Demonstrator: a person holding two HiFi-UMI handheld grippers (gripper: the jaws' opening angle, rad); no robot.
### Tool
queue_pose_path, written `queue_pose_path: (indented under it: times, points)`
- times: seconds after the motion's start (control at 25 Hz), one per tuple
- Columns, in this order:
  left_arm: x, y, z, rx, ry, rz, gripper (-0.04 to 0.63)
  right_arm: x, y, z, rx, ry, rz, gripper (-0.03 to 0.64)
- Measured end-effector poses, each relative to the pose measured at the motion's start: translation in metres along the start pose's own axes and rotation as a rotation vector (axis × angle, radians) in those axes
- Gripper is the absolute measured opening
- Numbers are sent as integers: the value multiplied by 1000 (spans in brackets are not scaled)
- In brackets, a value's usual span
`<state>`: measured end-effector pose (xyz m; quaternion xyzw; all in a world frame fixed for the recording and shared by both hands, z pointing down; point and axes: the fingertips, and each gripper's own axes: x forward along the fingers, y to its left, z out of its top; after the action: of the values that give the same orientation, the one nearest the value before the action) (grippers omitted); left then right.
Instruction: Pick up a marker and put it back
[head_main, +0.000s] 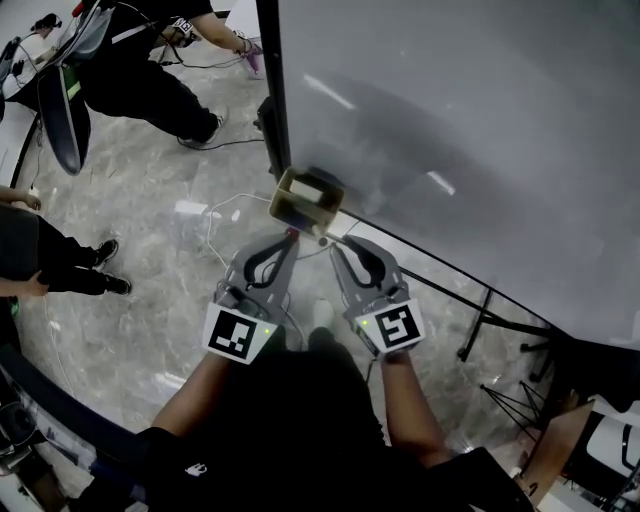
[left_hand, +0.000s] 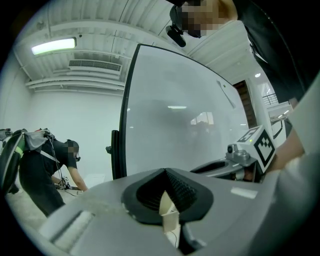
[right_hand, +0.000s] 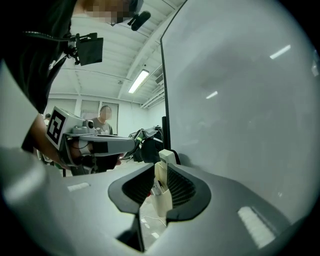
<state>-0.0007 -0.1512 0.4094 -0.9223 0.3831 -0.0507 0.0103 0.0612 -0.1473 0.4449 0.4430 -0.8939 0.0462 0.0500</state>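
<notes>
At frame centre the right gripper keeps its fingers released before a beige box-shaped marker holder; the left gripper seems clenched.

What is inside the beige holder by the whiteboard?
In the right gripper view, the beige holder shows what look like dark marker ends near its rim. Its walls cover everything lower, so how many there are cannot be told.
</notes>
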Motion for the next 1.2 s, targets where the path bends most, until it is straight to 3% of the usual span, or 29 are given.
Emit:
queue_pose_path:
  times: [0.56,0.96,1.2]
  points:
    - [-5,-1,-8,7,41,25,6,14,17,-18,-53,57,83,164]
    - [-7,15,-16,7,51,49,6,32,19,-28,-67,70,94,163]
    - [-8,15,-14,10,54,53,6,30,16,-26,-81,73,75,97]
